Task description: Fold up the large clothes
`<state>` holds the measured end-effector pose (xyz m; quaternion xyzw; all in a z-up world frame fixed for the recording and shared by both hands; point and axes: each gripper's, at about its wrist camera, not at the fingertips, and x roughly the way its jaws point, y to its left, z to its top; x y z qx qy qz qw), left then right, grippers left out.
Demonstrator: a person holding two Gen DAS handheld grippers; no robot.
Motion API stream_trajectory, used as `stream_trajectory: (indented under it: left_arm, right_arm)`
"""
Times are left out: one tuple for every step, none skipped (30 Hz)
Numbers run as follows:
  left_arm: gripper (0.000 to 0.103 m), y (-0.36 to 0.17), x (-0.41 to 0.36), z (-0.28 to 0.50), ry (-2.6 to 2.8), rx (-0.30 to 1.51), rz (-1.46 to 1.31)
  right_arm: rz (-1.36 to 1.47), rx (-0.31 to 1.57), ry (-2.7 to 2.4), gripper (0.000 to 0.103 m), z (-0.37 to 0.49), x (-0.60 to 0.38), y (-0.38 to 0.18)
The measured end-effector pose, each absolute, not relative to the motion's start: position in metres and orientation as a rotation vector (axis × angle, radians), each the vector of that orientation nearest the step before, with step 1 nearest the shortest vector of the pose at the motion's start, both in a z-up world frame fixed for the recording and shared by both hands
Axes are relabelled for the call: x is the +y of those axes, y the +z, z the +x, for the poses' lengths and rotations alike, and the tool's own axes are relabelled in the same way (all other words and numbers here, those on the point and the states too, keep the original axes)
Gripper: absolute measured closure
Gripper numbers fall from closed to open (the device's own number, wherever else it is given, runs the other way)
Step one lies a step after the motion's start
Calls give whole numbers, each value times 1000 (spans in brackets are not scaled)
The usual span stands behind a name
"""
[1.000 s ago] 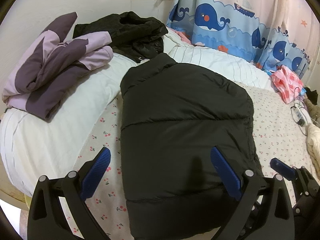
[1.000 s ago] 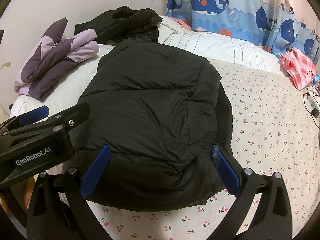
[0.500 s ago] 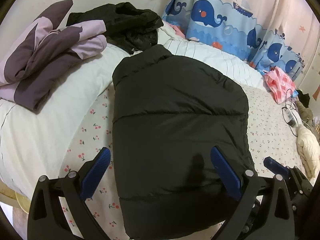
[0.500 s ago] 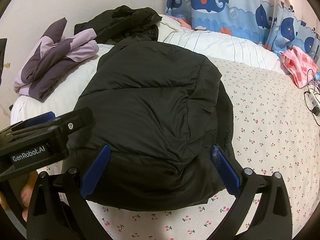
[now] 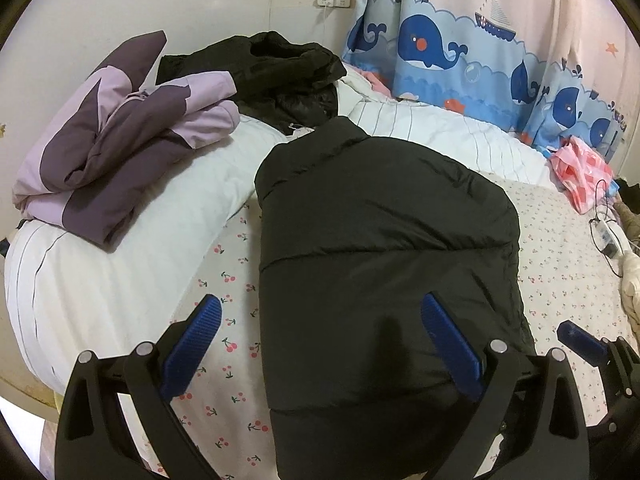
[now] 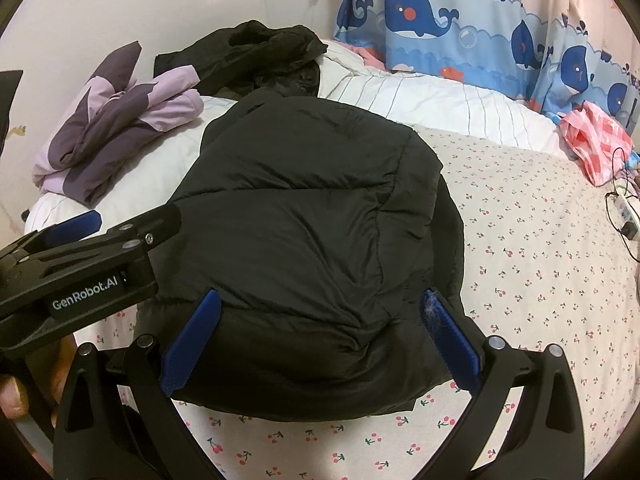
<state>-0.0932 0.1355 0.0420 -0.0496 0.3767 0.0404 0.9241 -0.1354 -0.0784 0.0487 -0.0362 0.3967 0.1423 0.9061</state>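
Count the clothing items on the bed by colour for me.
Black: 2, the puffer jacket in front and a crumpled coat behind it
Purple: 1, a folded jacket
Pink: 1, a garment by the curtain
Total: 4

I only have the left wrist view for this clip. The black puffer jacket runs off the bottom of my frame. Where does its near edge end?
Observer: In the right wrist view the black puffer jacket's near hem lies whole on the cherry-print sheet, with bare sheet showing in front of it.
Reviewer: I see only a tip of the right gripper. Open or shut?
Observer: The right gripper is open, its jaws wide apart over the jacket's near part, holding nothing.
Reviewer: Anything of the person?
Observer: A hand shows at the lower left edge, beneath the left gripper.
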Motion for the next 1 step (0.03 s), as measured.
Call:
stream_trajectory:
  left_arm:
    - [7, 42, 135, -93, 81, 775, -104]
  right_arm:
    - [-74, 820, 294, 7, -136, -79, 49]
